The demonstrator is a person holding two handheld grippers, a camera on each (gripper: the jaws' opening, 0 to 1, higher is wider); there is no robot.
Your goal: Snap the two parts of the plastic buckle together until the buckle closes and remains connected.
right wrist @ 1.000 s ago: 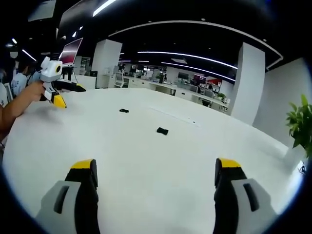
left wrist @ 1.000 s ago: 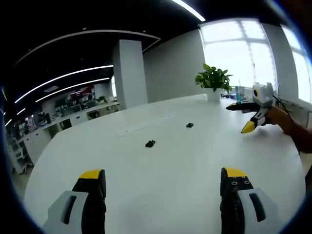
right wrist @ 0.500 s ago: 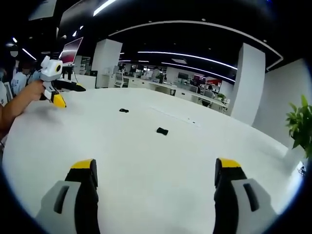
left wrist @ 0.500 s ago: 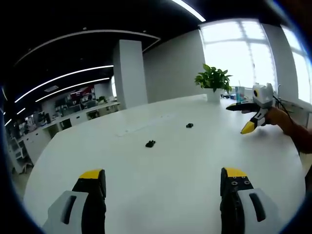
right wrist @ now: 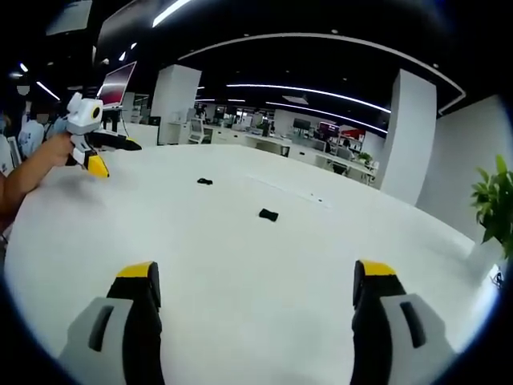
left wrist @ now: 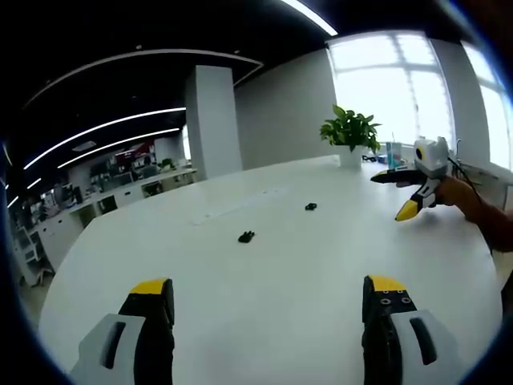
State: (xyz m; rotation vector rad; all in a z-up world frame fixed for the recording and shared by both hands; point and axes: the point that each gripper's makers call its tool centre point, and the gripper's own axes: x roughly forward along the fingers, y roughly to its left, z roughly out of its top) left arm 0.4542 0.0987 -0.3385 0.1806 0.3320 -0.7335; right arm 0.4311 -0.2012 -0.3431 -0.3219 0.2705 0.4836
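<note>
Change: nothing has moved since a second ago; both views sit as before, bar a hair's drift.
Left gripper [left wrist: 268, 301]: jaws spread wide, empty, held over the white worktop [left wrist: 264, 265]; seen from across in the right gripper view [right wrist: 90, 160], a hand [right wrist: 50, 151] gripping it.
Right gripper [right wrist: 256, 289]: jaws spread wide, empty; seen in the left gripper view [left wrist: 410, 207] at the worktop's far right.
Near buckle part [left wrist: 246, 237]: flat on the worktop, ahead of the left jaws [right wrist: 203, 181].
Far buckle part [left wrist: 310, 206]: well apart from the first, untouched [right wrist: 268, 214].
Potted plant [left wrist: 350, 132]: at the worktop's far edge by the window.
</note>
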